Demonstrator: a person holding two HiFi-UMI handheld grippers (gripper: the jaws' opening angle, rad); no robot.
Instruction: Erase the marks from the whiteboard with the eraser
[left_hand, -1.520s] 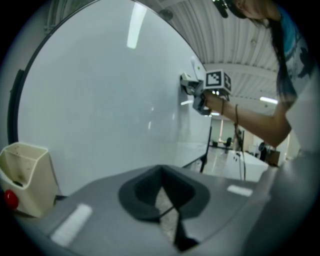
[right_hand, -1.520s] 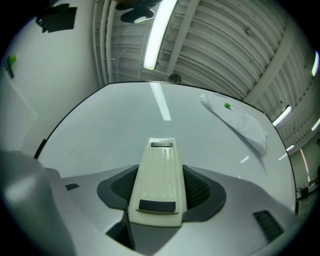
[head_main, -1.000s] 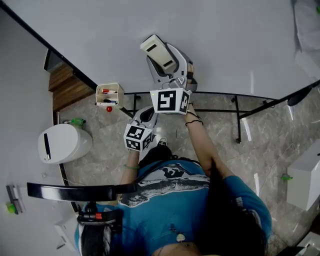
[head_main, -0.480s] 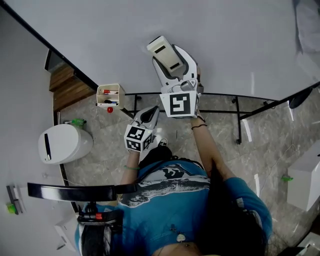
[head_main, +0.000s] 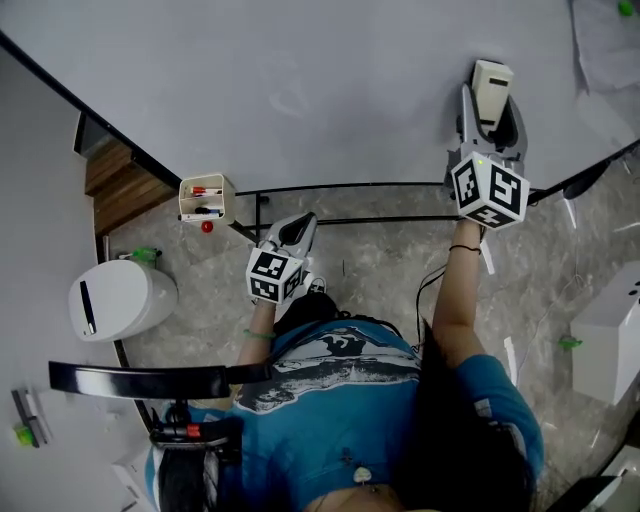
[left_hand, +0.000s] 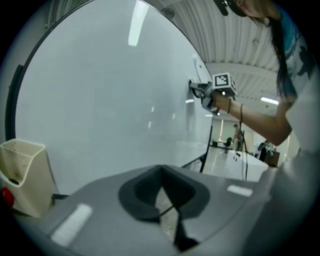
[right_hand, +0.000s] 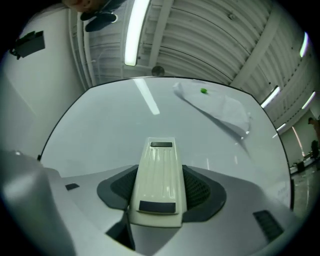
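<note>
The whiteboard (head_main: 300, 70) fills the upper head view, with only a faint smudge near its middle. My right gripper (head_main: 490, 100) is shut on the cream eraser (head_main: 491, 86) and holds it against the board's lower right part. In the right gripper view the eraser (right_hand: 157, 175) sits lengthwise between the jaws, its far end on the whiteboard (right_hand: 100, 130). My left gripper (head_main: 297, 228) hangs low by the board's bottom edge, shut and empty. In the left gripper view the left gripper (left_hand: 165, 200) has its jaws closed, and the right gripper (left_hand: 207, 91) shows far off on the board.
A cream marker tray (head_main: 205, 197) hangs at the board's lower left and shows again as the tray (left_hand: 22, 175). A paper sheet (head_main: 605, 45) with a green magnet (head_main: 626, 8) is stuck at top right. Stand bars (head_main: 350, 220), a white bin (head_main: 120, 298) and a white box (head_main: 610, 340) are below.
My right gripper has carried the eraser across the board from the middle to the right. The left gripper has stayed where it was.
</note>
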